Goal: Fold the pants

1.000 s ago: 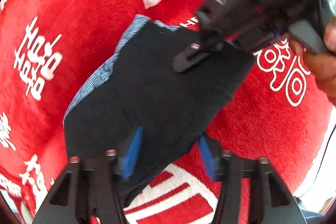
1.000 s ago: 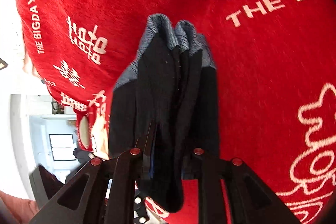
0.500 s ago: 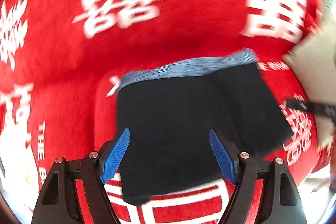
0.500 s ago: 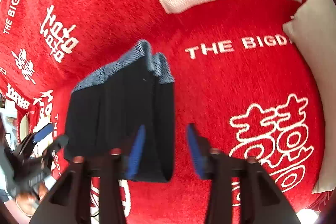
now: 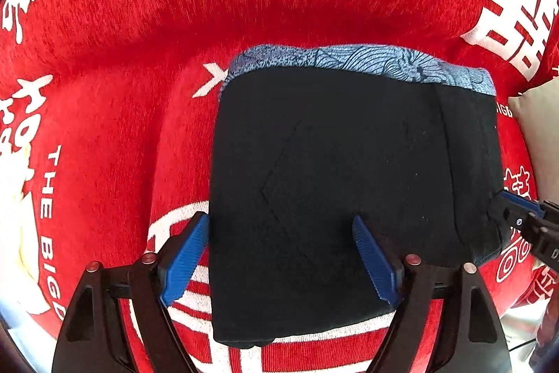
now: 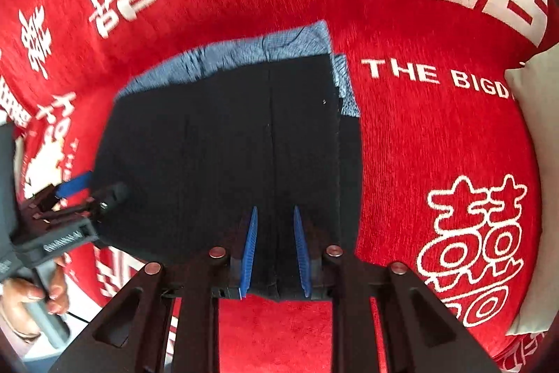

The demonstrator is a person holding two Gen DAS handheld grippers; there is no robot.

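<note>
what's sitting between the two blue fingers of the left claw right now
The folded dark pants on the red blanket, seen in the left wrist view; the left claw is open, gripping nothing.

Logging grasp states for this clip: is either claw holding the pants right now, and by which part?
Nothing is held. The left claw is open wide over the folded pants; the right claw is narrowly open over their near edge, its pads apart from the cloth.

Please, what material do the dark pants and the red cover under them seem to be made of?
The pants look like a matte, smooth knit, nearly black, with a blue patterned fabric band. The red cover looks like plush chenille or velvet: its fine ribbed pile catches light.
</note>
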